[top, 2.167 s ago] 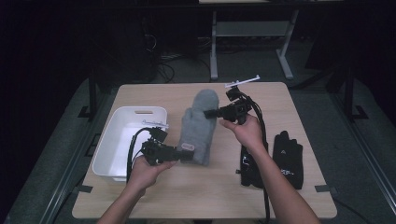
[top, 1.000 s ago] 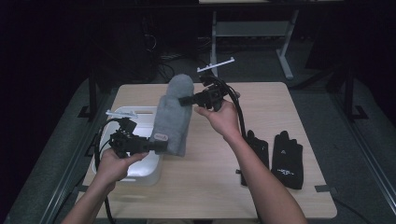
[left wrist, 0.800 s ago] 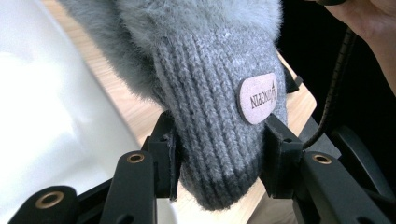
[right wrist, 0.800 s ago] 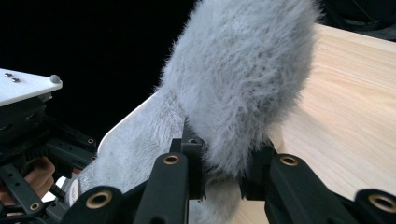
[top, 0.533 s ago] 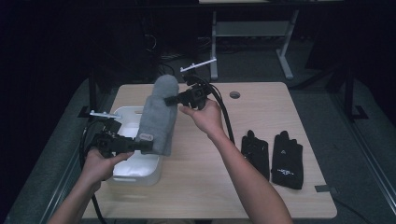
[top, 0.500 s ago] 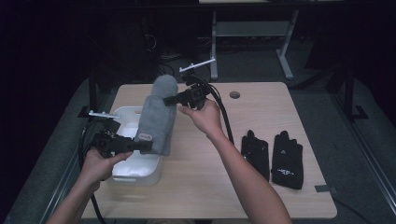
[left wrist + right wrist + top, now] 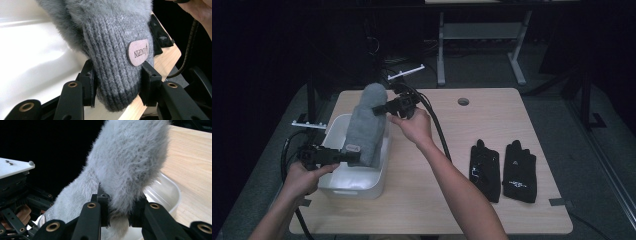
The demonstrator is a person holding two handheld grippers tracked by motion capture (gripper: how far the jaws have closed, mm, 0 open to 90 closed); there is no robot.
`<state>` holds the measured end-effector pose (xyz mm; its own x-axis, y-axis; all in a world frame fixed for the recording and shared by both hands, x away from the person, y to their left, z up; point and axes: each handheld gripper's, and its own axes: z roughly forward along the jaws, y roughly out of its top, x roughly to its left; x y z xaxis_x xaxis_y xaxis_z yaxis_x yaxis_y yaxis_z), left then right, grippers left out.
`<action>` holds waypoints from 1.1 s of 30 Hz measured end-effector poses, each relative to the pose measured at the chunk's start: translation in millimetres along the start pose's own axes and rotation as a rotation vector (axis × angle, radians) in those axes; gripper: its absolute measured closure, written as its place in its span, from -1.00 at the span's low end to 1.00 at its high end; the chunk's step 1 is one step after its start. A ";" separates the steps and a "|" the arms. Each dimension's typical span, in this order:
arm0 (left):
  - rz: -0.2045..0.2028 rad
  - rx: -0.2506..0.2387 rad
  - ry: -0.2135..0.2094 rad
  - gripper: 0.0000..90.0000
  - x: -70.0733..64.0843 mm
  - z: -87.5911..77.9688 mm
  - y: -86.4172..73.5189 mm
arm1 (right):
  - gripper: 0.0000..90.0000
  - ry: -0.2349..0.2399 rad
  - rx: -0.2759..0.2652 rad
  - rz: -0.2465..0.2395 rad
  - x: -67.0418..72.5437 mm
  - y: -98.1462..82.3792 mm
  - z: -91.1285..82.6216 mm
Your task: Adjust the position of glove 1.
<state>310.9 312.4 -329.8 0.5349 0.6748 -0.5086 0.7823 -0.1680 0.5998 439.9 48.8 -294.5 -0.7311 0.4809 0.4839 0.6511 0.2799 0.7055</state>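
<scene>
Mitten (image 7: 364,127), grey and fuzzy, held stretched over the white bin (image 7: 357,182) at the table's (image 7: 492,125) left side. Left gripper (image 7: 354,157) clamped on its ribbed cuff beside the label patch (image 7: 138,52); right gripper (image 7: 379,108) clamped on its furry tip. Black gloves (image 7: 504,170) lie well apart, to the right.

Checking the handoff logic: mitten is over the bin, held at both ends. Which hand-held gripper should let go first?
Probably left. The left hand-held gripper clamps the grey mitten at its cuff, the low end just above the white bin. The right hand-held gripper pinches the furry tip high, so it can lower the rest.
</scene>
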 end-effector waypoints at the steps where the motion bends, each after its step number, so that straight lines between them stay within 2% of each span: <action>1: 0.002 0.003 0.003 0.23 2.1 -0.9 -0.6 | 0.67 -0.002 -0.001 -0.005 -0.3 0.1 2.7; 13: -0.020 0.039 0.039 0.22 20.7 -2.0 -7.3 | 0.67 0.006 0.013 0.006 -3.7 -2.4 31.7; 19: 0.004 0.071 0.071 0.22 28.8 0.8 -13.1 | 0.67 0.008 0.031 0.015 -6.1 -6.2 44.6; 20: -0.007 0.068 0.076 0.22 28.8 2.2 -14.1 | 0.67 0.007 0.034 0.013 -6.8 -6.9 46.5; 22: 0.012 0.085 0.090 0.22 31.1 3.0 -14.6 | 0.67 0.008 0.037 0.014 -8.1 -8.7 50.0; 23: -0.010 0.078 0.090 0.22 30.6 4.4 -15.4 | 0.67 0.009 0.039 0.022 -8.6 -9.7 51.4; 24: 0.000 0.095 0.092 0.22 32.4 4.4 -15.6 | 0.67 0.009 0.039 0.022 -9.8 -10.8 52.9; 29: -0.021 0.102 0.094 0.21 37.0 10.5 -19.4 | 0.67 0.010 0.052 0.040 -15.5 -16.7 59.9; 33: -0.012 0.139 0.109 0.20 40.7 14.6 -23.2 | 0.66 0.002 0.072 0.039 -19.1 -21.9 66.3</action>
<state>319.2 333.2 -373.5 0.4935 0.7502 -0.4401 0.8289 -0.2523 0.4993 453.1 88.5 -353.6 -0.7049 0.4912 0.5116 0.6923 0.3197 0.6469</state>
